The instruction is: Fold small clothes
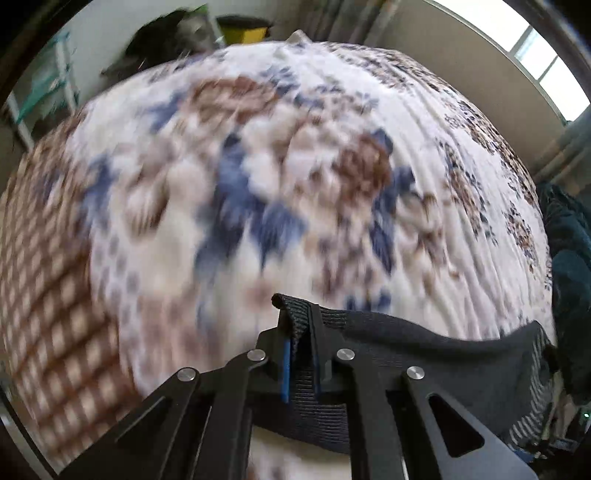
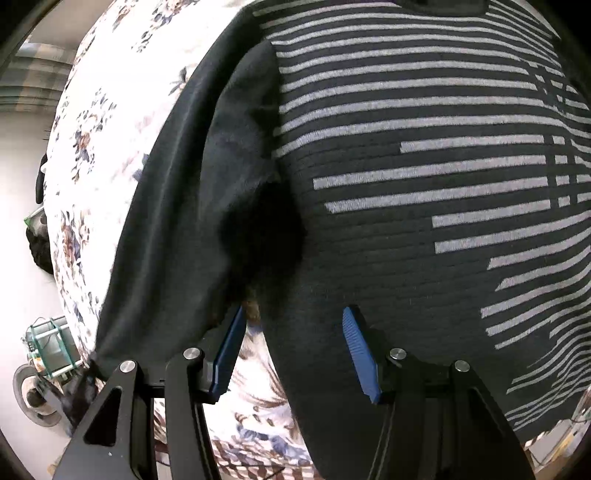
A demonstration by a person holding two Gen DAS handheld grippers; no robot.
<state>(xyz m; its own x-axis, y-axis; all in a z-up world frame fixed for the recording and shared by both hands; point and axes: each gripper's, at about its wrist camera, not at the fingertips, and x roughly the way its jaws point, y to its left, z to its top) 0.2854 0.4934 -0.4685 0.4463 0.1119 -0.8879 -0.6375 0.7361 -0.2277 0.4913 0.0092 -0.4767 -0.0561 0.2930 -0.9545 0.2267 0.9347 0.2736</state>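
Observation:
A dark knit sweater with grey stripes (image 2: 406, 184) lies spread on a floral bedspread (image 2: 92, 166). Its plain dark sleeve (image 2: 177, 221) runs down the left side of the body. My right gripper (image 2: 293, 321) hovers open over the sweater's side below the armpit, and its blue pads (image 2: 356, 343) stand well apart with nothing pinched. In the left wrist view, my left gripper (image 1: 299, 314) is shut on a ribbed edge of the sweater (image 1: 295, 325). The dark fabric (image 1: 443, 343) trails off to the right above the blurred bedspread (image 1: 258, 166).
A pile of dark green cloth (image 1: 569, 258) sits past the bed's right edge. A yellow bin (image 1: 245, 29) and a teal-framed shelf (image 1: 48, 85) stand beyond the far side. In the right wrist view, pale floor (image 2: 22, 184) and a teal wheeled object (image 2: 51, 347) lie left of the bed.

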